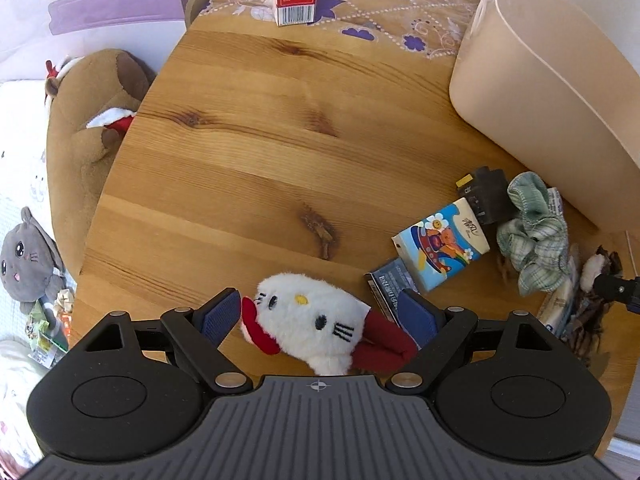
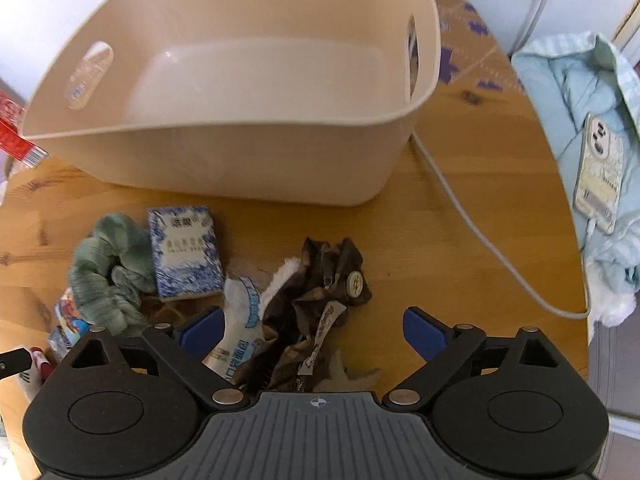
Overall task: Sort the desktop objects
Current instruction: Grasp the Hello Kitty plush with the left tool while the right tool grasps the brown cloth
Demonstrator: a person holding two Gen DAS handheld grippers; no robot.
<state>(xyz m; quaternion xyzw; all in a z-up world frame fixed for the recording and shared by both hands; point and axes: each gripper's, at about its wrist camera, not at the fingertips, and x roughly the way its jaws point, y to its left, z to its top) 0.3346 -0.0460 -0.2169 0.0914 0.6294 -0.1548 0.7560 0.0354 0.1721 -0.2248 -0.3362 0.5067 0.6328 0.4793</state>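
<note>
At lower centre our left gripper (image 1: pixel 320 316) gapes wide around the white plush (image 1: pixel 308 320), pads apart from it, our right gripper (image 2: pixel 312 330) wide over the brown cloth (image 2: pixel 316 280), tissue pack (image 2: pixel 185 252) mid-left, green scrunchie (image 2: pixel 108 268) beside it, beige bin (image 2: pixel 240 160) filling the upper frame.

Left gripper (image 1: pixel 320 314) and right gripper (image 2: pixel 314 330) point steeply down, fingers spread.

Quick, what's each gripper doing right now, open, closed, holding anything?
Left gripper: open, straddling the white cat plush, no grip yet.
Right gripper: open, over the brown cloth, holding nothing.
</note>
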